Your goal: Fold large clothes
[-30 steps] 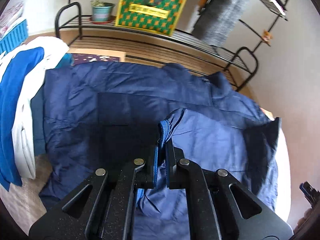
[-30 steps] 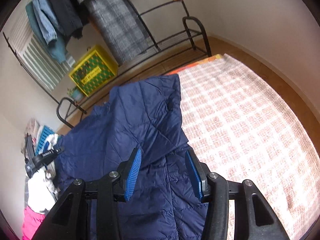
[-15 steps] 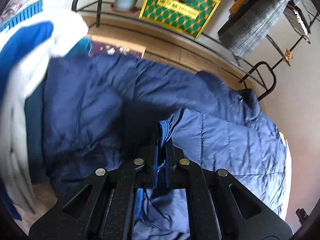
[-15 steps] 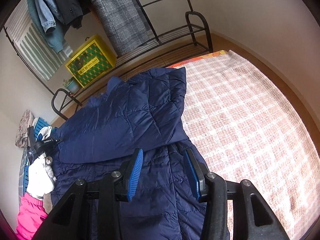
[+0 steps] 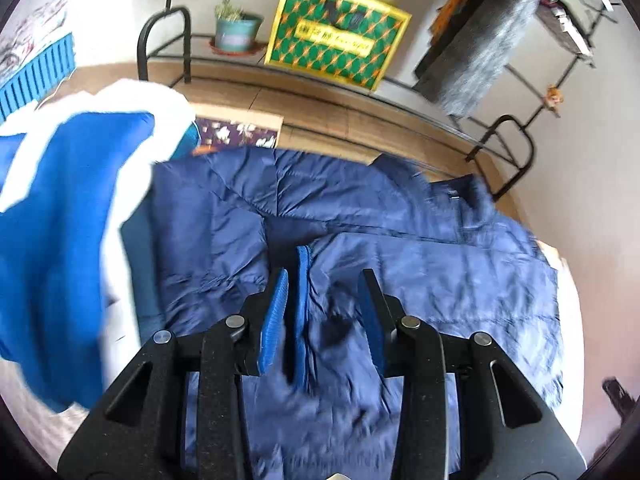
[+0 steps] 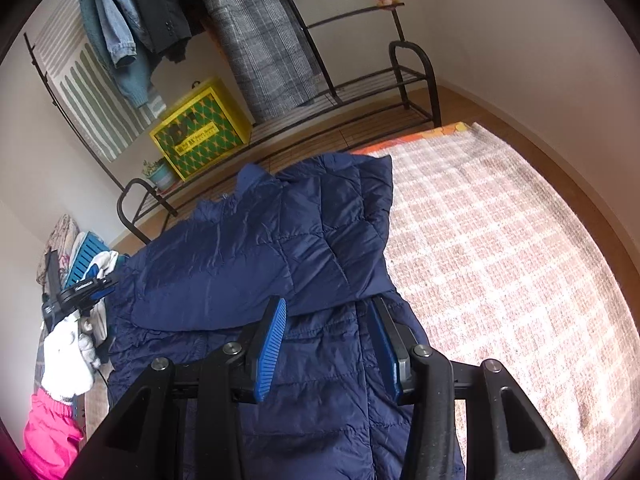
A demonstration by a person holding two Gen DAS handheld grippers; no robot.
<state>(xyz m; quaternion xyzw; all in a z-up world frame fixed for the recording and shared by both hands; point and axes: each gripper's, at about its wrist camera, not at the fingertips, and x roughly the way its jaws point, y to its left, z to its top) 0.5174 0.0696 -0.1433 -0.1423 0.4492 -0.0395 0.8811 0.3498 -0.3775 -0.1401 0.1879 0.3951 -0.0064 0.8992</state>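
Note:
A navy quilted jacket lies spread on the checked rug; it also shows in the right wrist view, with one sleeve folded across its body. My left gripper is open just over the jacket, and the sleeve's blue cuff stands loose between its jaws. My right gripper is open and empty above the jacket's lower body. The left gripper also shows at the far left of the right wrist view.
A blue and white garment lies piled left of the jacket. A black metal rack carries a yellow-green box and a potted plant. Coats hang above. A pink garment lies lower left.
My left gripper has opened and let go of the blue cuff, which now stands free between the jaws. The right gripper has stayed open and shifted slightly over the jacket.

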